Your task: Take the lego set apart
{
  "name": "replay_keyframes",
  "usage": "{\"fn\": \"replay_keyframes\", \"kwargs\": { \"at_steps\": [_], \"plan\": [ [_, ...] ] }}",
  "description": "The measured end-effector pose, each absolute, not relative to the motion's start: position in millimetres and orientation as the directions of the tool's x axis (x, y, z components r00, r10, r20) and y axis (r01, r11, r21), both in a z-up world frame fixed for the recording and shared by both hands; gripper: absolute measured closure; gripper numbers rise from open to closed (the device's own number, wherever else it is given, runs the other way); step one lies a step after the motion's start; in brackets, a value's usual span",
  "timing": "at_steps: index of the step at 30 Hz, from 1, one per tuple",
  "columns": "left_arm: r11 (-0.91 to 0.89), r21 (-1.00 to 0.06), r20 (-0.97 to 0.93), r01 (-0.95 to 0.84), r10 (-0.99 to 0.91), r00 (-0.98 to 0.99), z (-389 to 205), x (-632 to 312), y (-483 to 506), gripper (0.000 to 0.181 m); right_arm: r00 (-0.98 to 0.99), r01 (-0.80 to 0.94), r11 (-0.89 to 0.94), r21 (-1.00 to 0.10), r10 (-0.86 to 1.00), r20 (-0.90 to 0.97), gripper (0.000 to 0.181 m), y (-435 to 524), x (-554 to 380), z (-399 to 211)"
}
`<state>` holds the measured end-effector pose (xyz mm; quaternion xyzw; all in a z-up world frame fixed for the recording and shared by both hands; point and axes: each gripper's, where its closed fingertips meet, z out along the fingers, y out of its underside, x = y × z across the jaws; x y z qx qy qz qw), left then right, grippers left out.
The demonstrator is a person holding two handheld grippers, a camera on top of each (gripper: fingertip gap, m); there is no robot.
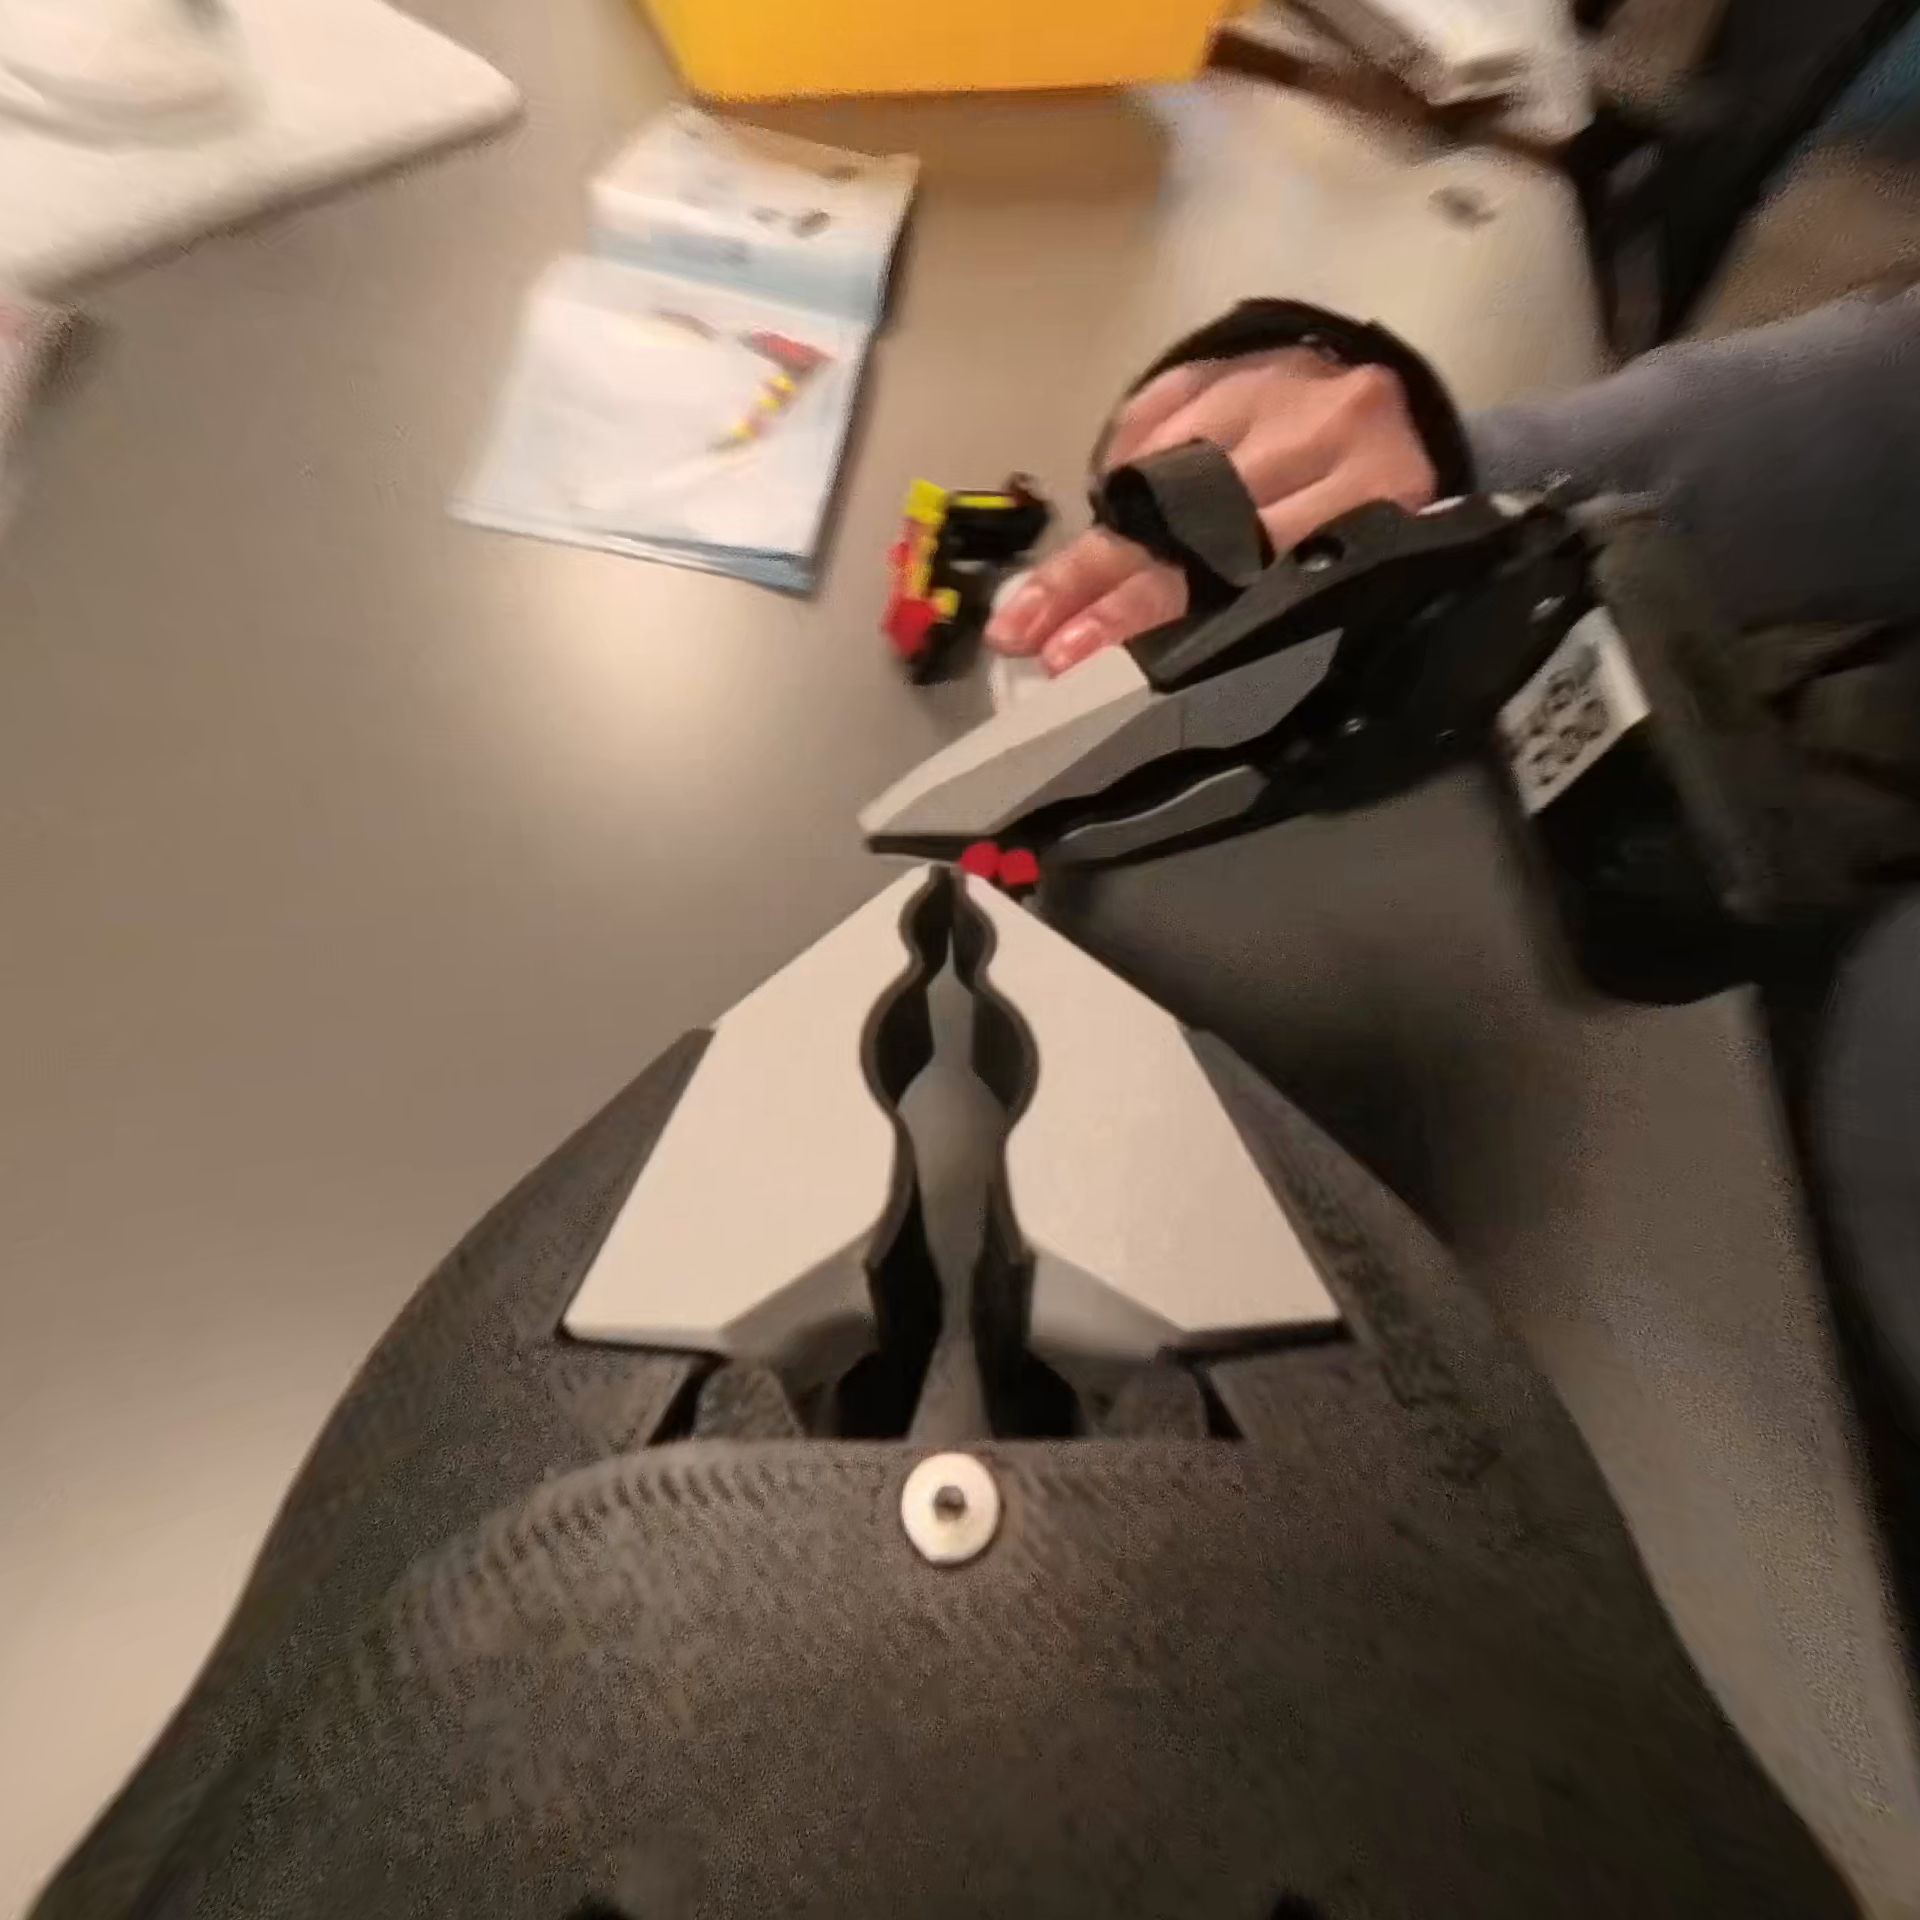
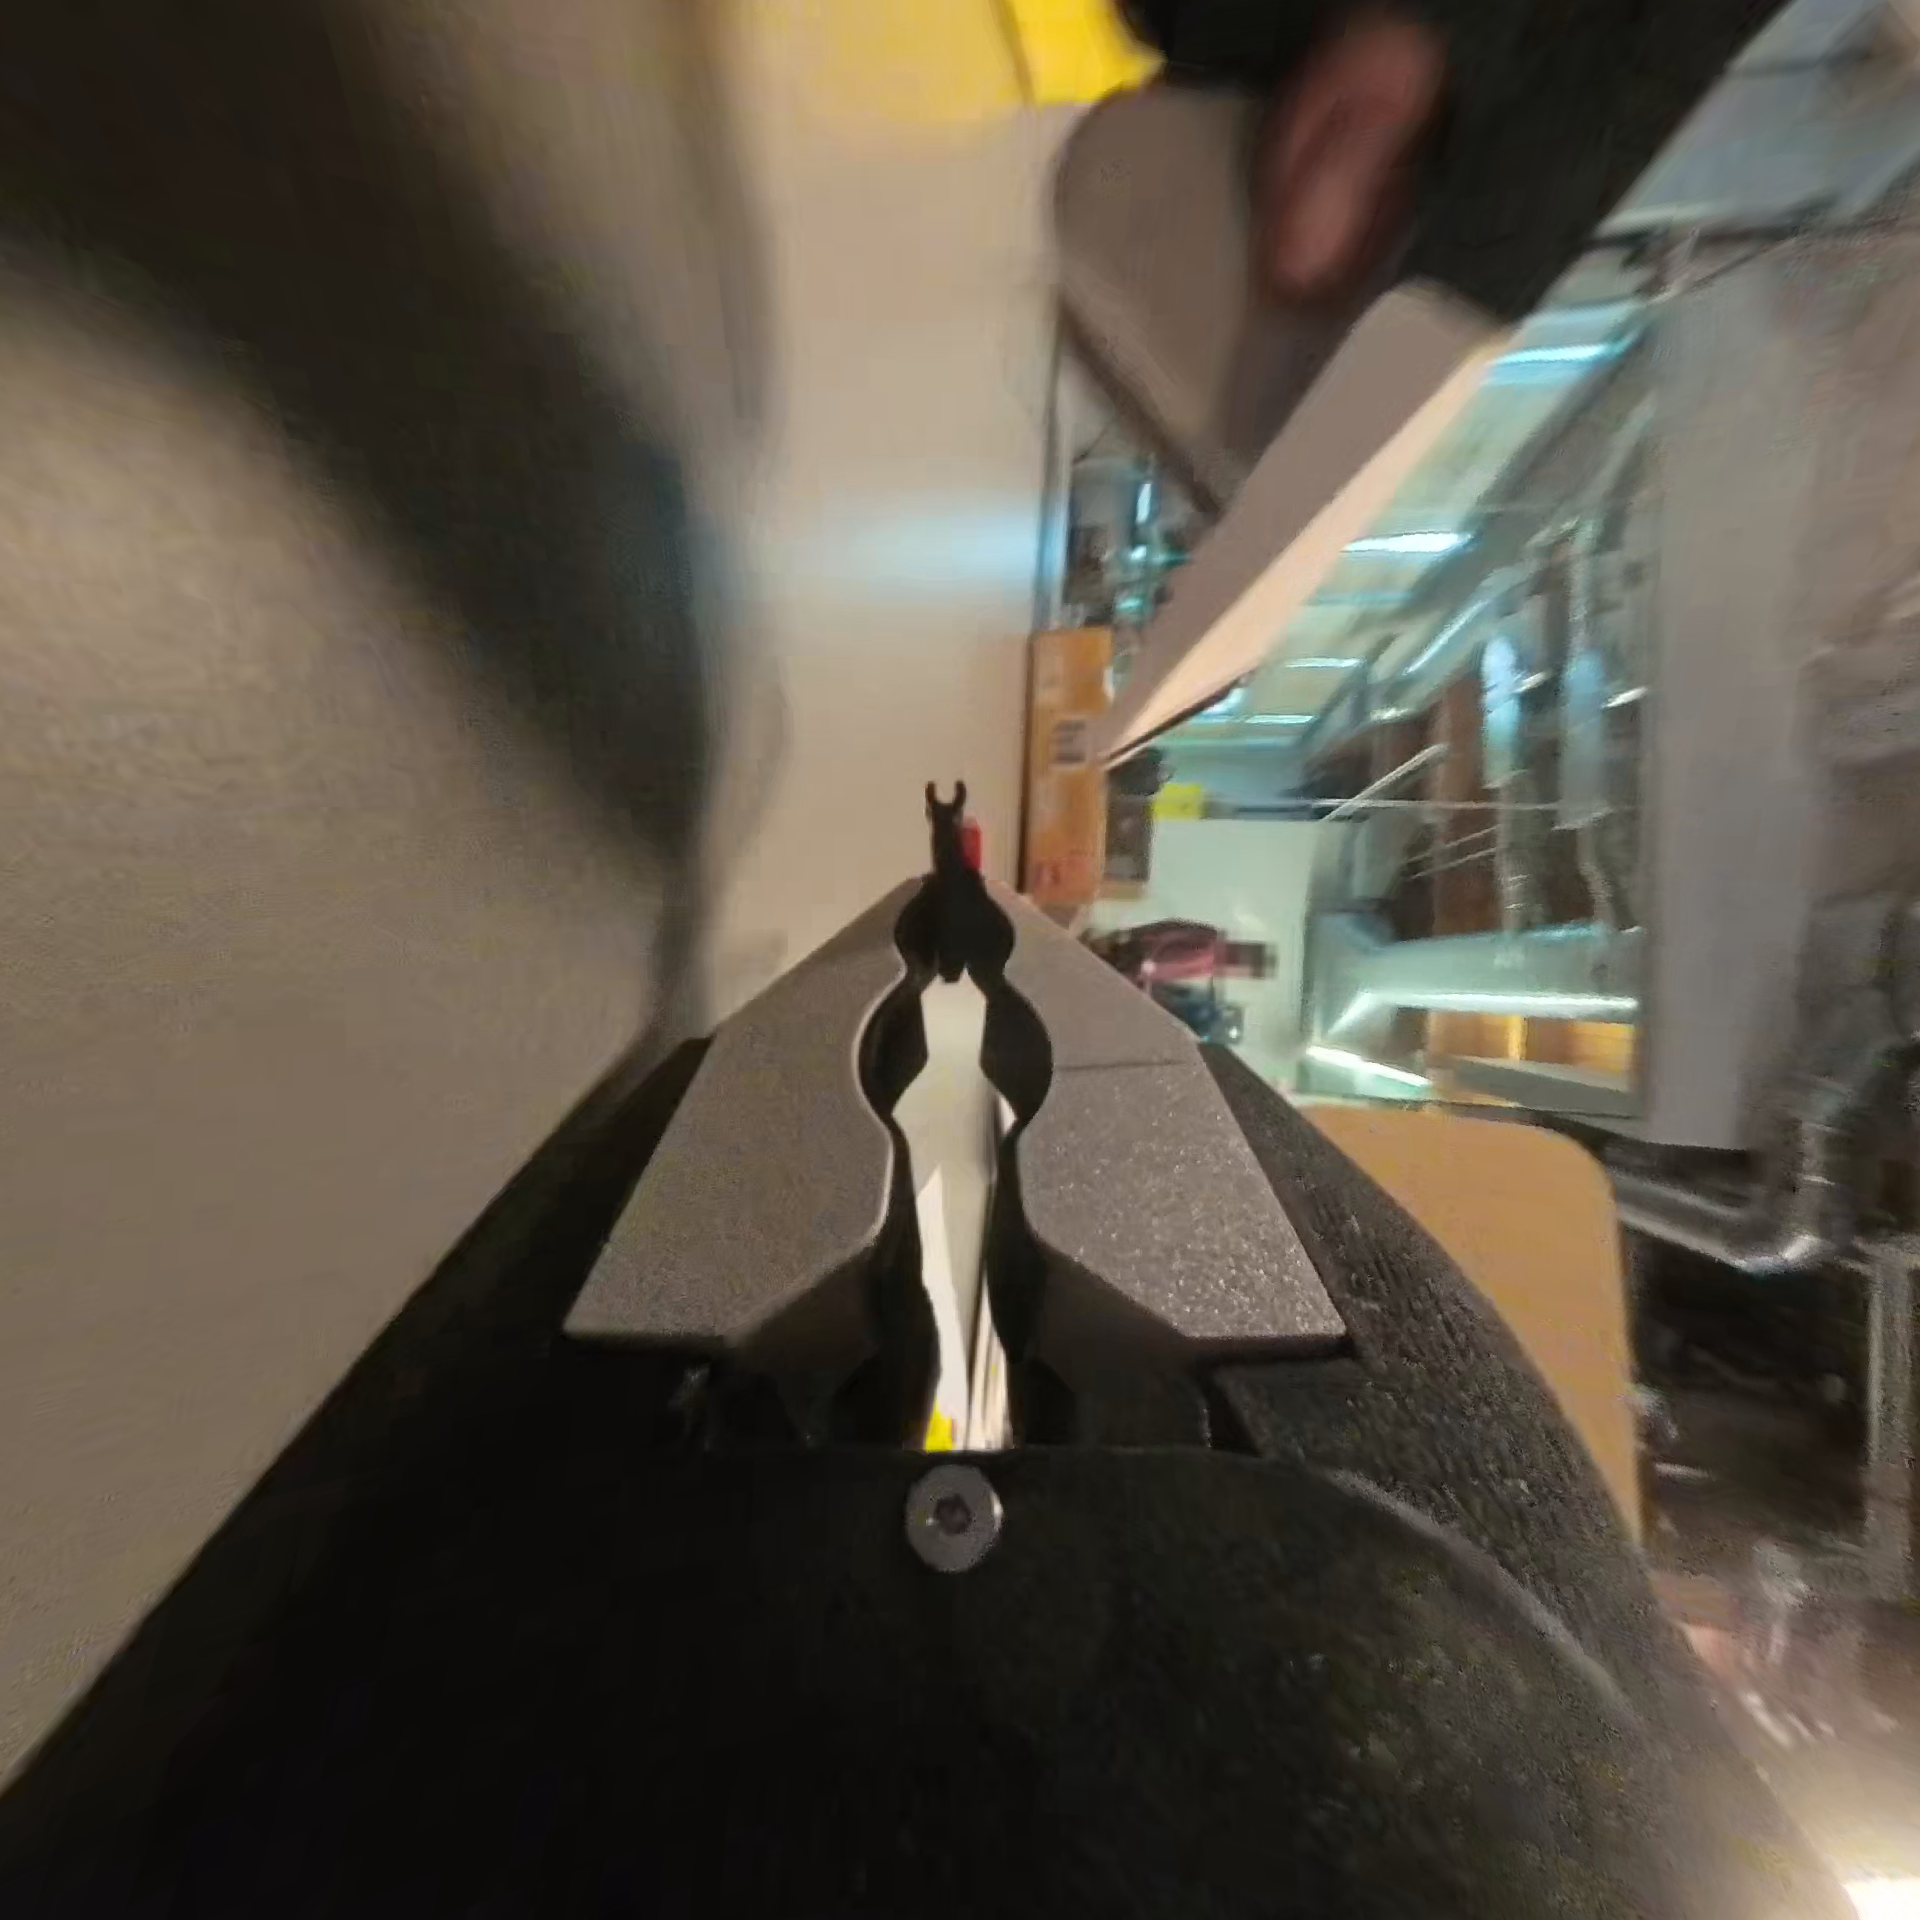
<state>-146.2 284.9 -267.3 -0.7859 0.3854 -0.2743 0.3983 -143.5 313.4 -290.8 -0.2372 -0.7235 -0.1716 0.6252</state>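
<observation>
Tongs left (image 1: 943, 883) and right (image 1: 997, 847) pinch one small red-black piece (image 1: 995, 862) together; yellow box (image 1: 935, 47) contents unseen.

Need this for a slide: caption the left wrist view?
Both grippers meet tip to tip over a small red Lego piece; the remaining model lies beyond.

Grey table (image 1: 312, 727); blurred glass-fronted shelving (image 2: 1455, 727) beyond.

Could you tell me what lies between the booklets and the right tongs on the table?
In the left wrist view, a red, yellow and black lego model lies between the booklets and the right tongs.
</observation>
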Motion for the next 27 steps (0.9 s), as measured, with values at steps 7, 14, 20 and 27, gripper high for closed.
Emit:
{"fn": "replay_keyframes", "kwargs": {
  "at_steps": [7,14,20,27],
  "plan": [
    [-0.425,-0.879,0.24,-0.217,-0.787,0.568,-247,-153,290,0.164,-0.084,0.582,0.812,-0.039,0.108,0.991,0.179,319,-149,-288],
    [-0.381,-0.801,0.079,-0.462,-0.832,0.549,-288,-129,287,0.158,-0.084,0.561,0.828,-0.004,0.061,0.995,0.18,313,-151,-286],
    [-0.299,-0.768,-0.075,-0.566,-0.837,0.543,-290,-130,289,0.166,-0.085,0.586,0.808,-0.061,0.136,0.987,0.179,318,-151,-291],
    [-0.279,-0.835,-0.11,-0.474,-0.759,0.641,-260,-152,299,0.167,-0.08,0.652,0.75,-0.111,0.213,0.974,0.179,334,-145,-297]
  ]
}}
